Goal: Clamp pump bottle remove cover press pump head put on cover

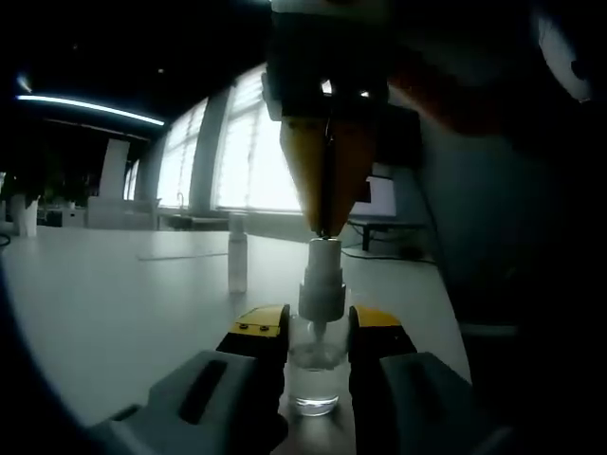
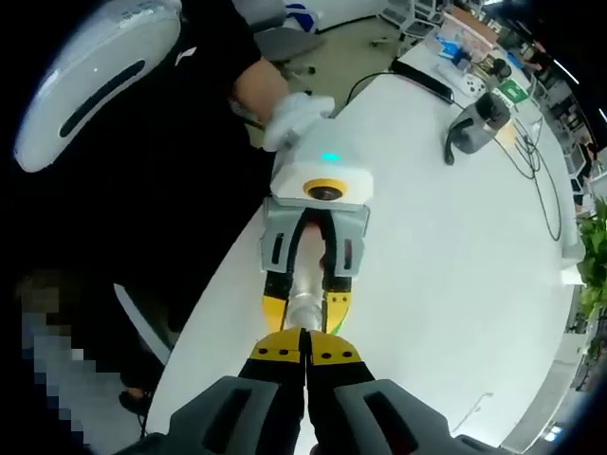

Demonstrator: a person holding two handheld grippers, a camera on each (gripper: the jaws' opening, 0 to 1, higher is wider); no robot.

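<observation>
The left gripper [image 1: 318,346] grips the clear pump bottle [image 1: 315,374] between its jaws, upright near the white worktop's [image 1: 114,294] front edge. The right gripper [image 2: 305,353], jaws closed together, presses down on the pump head [image 1: 322,280]. The cover [image 1: 237,254] stands apart behind, amid open surface.

Hidden and cut-off parts around the clamped pump bottle

In the left gripper view, the pump bottle [image 1: 316,365] has its sides covered by the left gripper [image 1: 317,332], and the right gripper [image 1: 325,180] runs out past the top edge. In the right gripper view, the closed right gripper [image 2: 304,353] hides the pump head, and the far clutter [image 2: 479,71] on the table [image 2: 446,246] is too small to identify.
</observation>
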